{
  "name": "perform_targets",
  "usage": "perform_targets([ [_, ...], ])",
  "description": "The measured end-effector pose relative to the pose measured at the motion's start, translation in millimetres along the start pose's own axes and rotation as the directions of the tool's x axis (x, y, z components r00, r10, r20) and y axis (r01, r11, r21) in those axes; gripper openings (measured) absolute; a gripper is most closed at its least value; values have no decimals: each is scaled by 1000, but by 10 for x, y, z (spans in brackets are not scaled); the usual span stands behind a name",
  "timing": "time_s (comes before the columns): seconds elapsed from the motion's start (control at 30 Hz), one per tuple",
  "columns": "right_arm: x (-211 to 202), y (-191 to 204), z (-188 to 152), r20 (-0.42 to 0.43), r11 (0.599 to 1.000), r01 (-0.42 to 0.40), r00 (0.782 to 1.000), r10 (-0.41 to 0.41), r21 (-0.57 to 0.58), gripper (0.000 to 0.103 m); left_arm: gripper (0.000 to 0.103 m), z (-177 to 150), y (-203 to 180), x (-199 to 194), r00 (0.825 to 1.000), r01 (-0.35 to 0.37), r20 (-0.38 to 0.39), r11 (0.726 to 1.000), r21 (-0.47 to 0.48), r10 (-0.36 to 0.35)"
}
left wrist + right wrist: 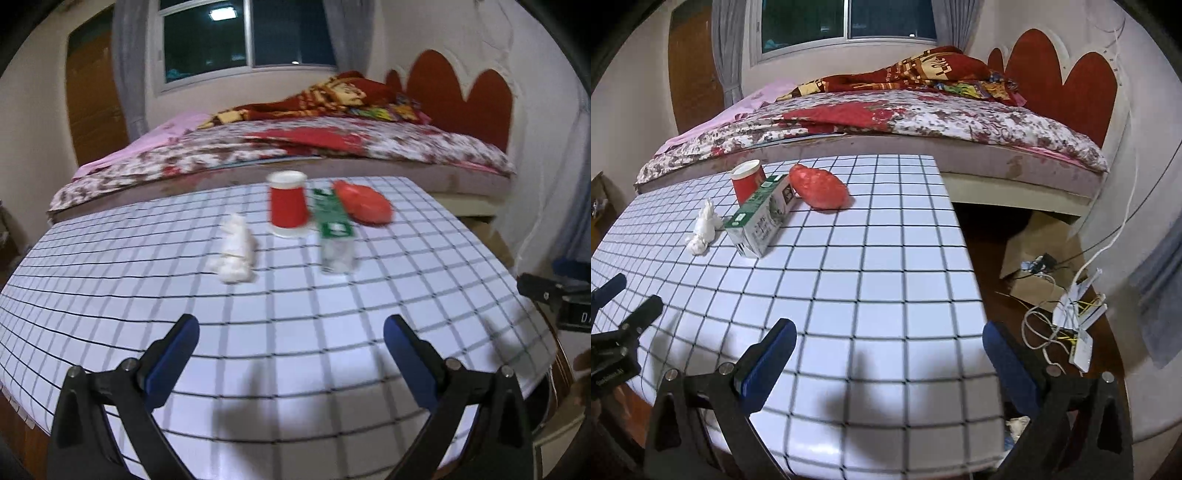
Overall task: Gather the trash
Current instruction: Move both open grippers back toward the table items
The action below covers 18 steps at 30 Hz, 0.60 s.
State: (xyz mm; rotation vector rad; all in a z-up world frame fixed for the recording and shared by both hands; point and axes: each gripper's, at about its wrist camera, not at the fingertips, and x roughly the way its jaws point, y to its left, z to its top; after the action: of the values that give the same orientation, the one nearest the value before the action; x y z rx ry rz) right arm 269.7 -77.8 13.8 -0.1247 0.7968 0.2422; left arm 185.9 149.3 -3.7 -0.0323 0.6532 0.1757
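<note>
The left gripper (291,330) and right gripper (889,334) look alike: black angular arms with silver screws at the joints, and blue pads (173,363) lining the fingers' inner faces.

one red cup (289,207), one carton (761,218), one tissue wad (235,254), one red bag (819,187)

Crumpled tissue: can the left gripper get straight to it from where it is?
Probably yes. The left gripper is open and aimed across the table, and only bare grid cloth lies before the crumpled tissue. The red cup and carton stand off to its right.
</note>
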Motion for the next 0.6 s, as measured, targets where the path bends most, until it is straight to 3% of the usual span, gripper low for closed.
perform_targets([
  [0.27,367,306,249,-29,991,-118,992,120,56,102,98,141,407,410,999,-28,-24,999,-27,28],
  [0.6,853,592,662,19,983,-179,984,178,42,102,81,341,611,1203,990,44,-130,995,-84,-55],
])
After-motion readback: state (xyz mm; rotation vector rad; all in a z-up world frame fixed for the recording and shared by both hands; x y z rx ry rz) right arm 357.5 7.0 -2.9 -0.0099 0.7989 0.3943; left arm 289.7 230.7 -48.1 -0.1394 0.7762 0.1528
